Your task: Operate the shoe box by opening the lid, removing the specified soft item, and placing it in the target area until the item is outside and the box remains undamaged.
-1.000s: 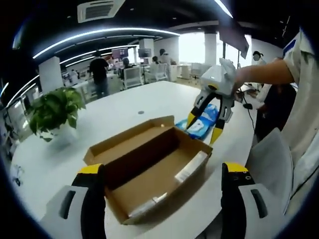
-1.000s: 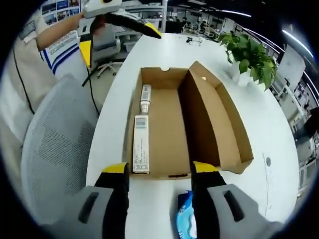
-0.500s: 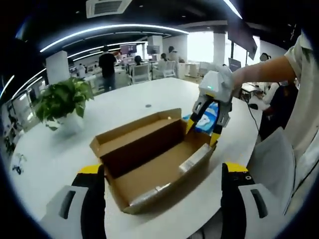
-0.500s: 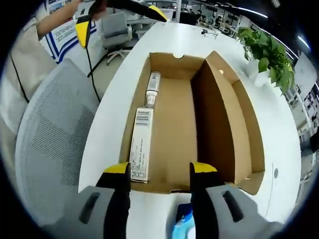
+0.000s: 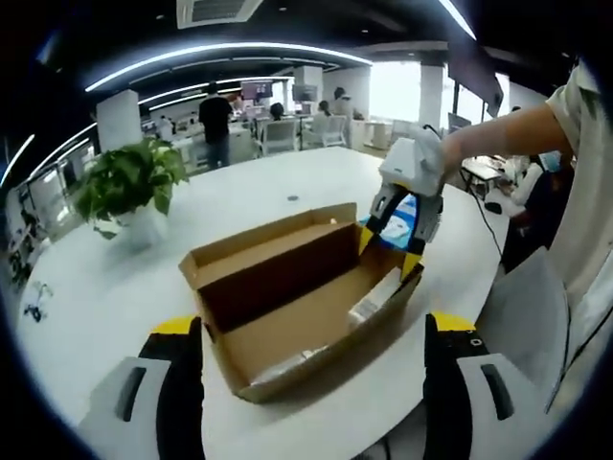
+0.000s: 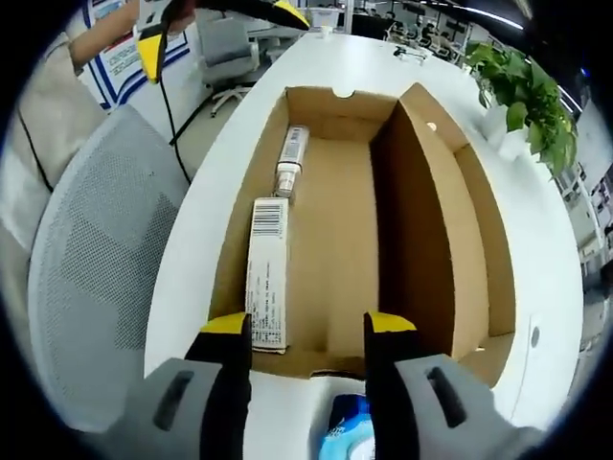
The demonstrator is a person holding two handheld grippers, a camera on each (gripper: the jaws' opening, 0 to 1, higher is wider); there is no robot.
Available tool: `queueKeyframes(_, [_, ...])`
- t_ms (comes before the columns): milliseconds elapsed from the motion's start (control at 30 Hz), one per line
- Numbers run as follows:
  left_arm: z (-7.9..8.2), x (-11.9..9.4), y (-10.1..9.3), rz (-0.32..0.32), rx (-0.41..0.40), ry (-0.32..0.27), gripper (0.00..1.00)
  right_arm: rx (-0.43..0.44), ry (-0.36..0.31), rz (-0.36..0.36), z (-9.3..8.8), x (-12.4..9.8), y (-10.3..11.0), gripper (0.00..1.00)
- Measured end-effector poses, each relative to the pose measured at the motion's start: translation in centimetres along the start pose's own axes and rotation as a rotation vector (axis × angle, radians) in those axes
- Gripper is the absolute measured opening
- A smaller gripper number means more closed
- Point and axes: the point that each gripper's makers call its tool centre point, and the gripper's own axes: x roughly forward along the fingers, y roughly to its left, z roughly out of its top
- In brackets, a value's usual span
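The brown cardboard shoe box point(image 5: 287, 359) lies open on the white table, its lid point(image 5: 251, 251) folded back flat beside it. On the box floor point(image 6: 335, 240) lie a white carton point(image 6: 267, 272) and a small tube point(image 6: 290, 156). A blue soft pack point(image 6: 343, 438) lies on the table just outside the box's end, partly hidden under my right gripper point(image 6: 308, 331), which is open and hovers over that end wall. My left gripper point(image 5: 311, 383) is open at the opposite end of the box, holding nothing. The right gripper point(image 5: 388, 247) hangs over the far end with the blue pack point(image 5: 402, 213) behind it.
A potted plant point(image 5: 132, 187) stands on the table point(image 5: 115, 297) beyond the lid side. A grey mesh chair point(image 6: 86, 278) sits beside the table's edge. The person's sleeve and arm point(image 5: 517, 134) reach in from the right. People and desks fill the far background.
My right gripper has moved forward from above the blue pack to over the box's end wall. The box and its contents have not moved. Both grippers remain open.
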Motion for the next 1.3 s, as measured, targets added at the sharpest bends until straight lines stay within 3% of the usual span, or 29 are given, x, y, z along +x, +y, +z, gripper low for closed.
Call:
queueKeyframes(200, [0.0,-0.1,0.2,0.004,-0.001,-0.001,0.98,0.02,-0.028,0.067,0.7,0.6,1.6,0.38])
queueKeyframes(567, [-0.6,-0.6,0.4,0.02,-0.014,0.002,0.98,-0.005,-0.014,0.096,1.0,1.7,2.8,0.16])
queueKeyframes(1300, [-1.4,-1.2,1.4,0.041,-0.048,-0.01,0.97,0.097,-0.08,0.025,2.2,0.2,1.4,0.14])
